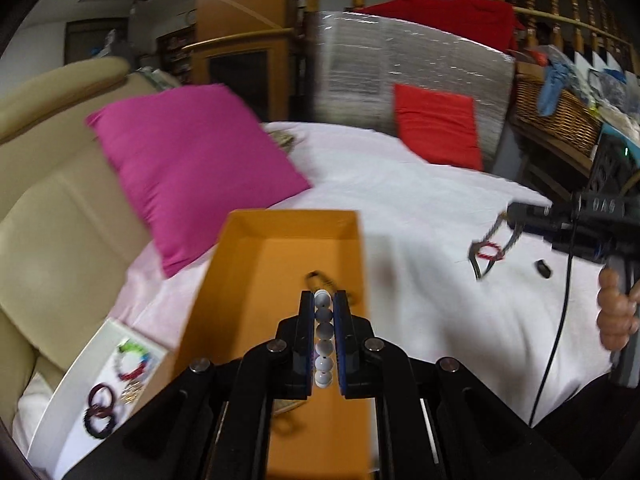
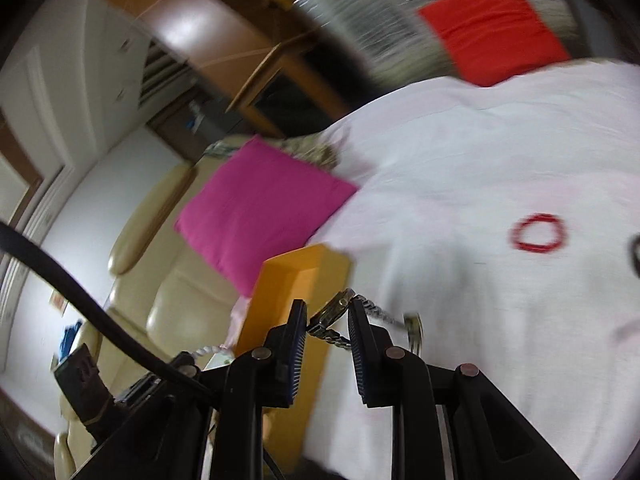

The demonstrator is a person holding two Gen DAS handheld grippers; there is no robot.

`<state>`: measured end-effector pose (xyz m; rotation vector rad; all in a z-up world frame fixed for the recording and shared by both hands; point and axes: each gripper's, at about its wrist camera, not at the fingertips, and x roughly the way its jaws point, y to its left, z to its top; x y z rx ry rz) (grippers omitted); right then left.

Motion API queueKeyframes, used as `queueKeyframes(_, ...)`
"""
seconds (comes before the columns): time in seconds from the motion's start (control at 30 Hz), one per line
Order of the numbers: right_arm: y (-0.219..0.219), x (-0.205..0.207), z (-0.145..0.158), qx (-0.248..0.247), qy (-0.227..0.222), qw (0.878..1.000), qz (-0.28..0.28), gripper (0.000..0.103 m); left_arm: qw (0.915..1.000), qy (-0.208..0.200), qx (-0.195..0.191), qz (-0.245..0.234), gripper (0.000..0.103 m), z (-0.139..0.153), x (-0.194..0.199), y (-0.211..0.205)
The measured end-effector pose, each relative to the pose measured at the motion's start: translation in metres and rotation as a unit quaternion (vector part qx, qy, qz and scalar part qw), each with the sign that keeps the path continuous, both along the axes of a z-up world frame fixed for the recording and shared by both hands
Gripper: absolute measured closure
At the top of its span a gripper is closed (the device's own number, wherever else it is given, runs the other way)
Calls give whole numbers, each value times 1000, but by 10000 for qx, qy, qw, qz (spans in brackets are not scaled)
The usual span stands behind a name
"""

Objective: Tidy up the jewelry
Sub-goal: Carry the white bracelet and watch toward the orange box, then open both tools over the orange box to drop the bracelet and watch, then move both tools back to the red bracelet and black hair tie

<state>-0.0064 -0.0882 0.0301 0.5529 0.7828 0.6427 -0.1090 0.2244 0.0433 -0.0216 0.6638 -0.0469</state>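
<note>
Left gripper squeezed tight on a string of white beads, held over the orange box. Beads lined up in a row between the two black fingers, touching both. A dark chain thing down inside the orange box, just past the fingertips, too blurry to name. Right gripper closed on a metal watch, with the band hanging out to the side. Seen from the left camera, the watch dangling in a loop above the white sheet. A red bead ring lying flat on the sheet, well apart from the orange box. A small dark thing near it on the sheet, too small to tell. A white tray beside the orange box, with a many-colored bracelet and dark red rings in it. A pink pillow behind the box, leaning on the tan sofa. A red pillow far back, against a shiny silver board.
</note>
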Motion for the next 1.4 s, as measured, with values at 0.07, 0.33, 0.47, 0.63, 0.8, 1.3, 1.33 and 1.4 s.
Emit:
queueKeyframes(0.07,29,7,7,-19,-39,9997,239,80,9999,91,-47,105,94,-7,3,14)
queueKeyframes(0.33,129,58,17,-240,-51,9964,813,80,9990,424,-61,137,94,-32,66,40)
queueKeyframes(0.47,166,89,0,-456,153,9950,873,80,9979,611,39,193,94,-46,98,41)
queueKeyframes(0.63,196,124,-36,-829,447,9922,822,80,9943,1000,160,340,94,-76,126,39)
queueKeyframes(0.8,213,148,-73,-1283,802,9855,767,80,9905,1239,236,553,94,-99,135,44)
queueKeyframes(1.3,103,112,-35,-368,266,9986,279,51,9933,754,398,781,53,-63,93,29)
queueKeyframes(1.33,84,103,-32,-405,189,9988,182,51,9947,686,401,650,53,-57,93,15)
queueKeyframes(1.4,43,85,-29,-494,116,9987,-50,51,9965,586,411,421,52,-47,94,-9)
